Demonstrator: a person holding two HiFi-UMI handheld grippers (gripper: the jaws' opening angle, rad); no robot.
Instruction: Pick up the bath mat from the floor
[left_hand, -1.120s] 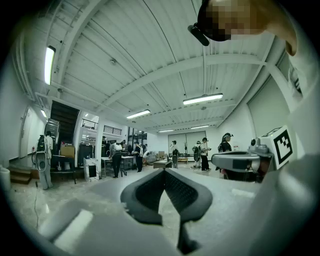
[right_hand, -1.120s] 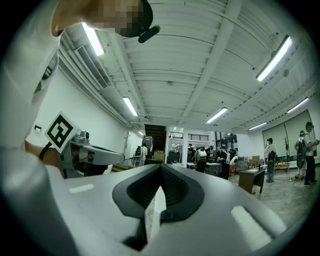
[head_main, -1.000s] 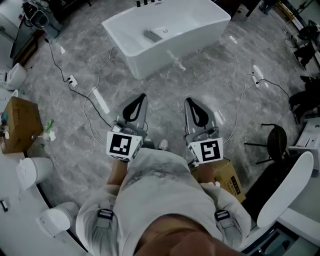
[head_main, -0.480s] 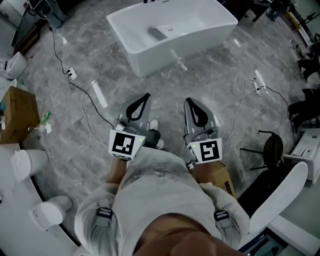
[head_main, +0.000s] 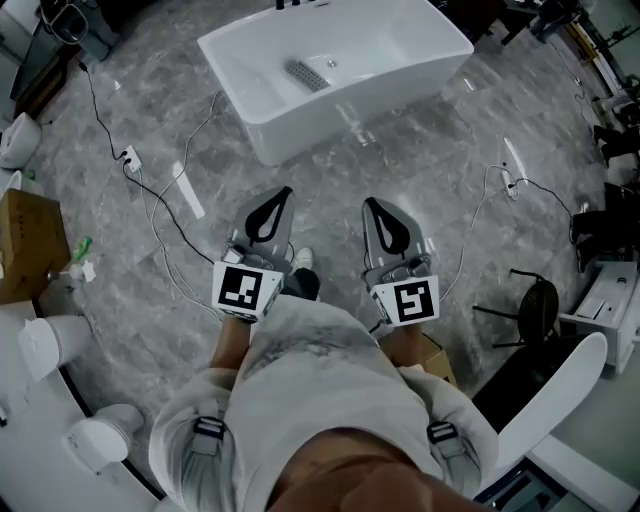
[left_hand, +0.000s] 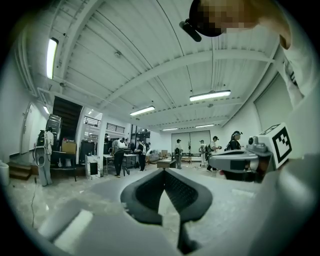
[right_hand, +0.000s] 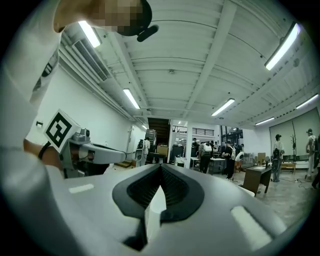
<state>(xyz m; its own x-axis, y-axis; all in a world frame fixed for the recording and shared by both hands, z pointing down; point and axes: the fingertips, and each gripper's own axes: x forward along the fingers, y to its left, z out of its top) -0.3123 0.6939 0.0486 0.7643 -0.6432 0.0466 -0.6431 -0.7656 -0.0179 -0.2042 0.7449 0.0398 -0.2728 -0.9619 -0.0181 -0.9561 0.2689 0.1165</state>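
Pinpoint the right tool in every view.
Head view: right tool just right of centre, above the marble floor.
Left gripper view: right tool at the right side, mid-height.
Right gripper view: right tool fills the bottom centre.
Shared landmark: the person's white shirt.

Head view:
- The bathtub (head_main: 330, 70) runs off the top edge, so its far rim is cut.
- The cardboard box (head_main: 25, 245) is cropped by the left edge. Its contents are too small to tell.
- The second box (head_main: 432, 352) shows only a corner beyond the person's right forearm.
- The shoe (head_main: 303, 262) is half hidden behind the left claw (head_main: 283, 195) and its marker cube.
- The person's torso (head_main: 320, 400) covers the floor (head_main: 400, 150) directly beneath.

Left gripper view: the claw's own body fills the lower frame and hides the near floor. The people (left_hand: 120, 155) far off are too small to tell what they handle.

Right gripper view: the right claw (right_hand: 160, 167) blocks the lower frame likewise. The distant figures (right_hand: 227, 157) are too small to read.
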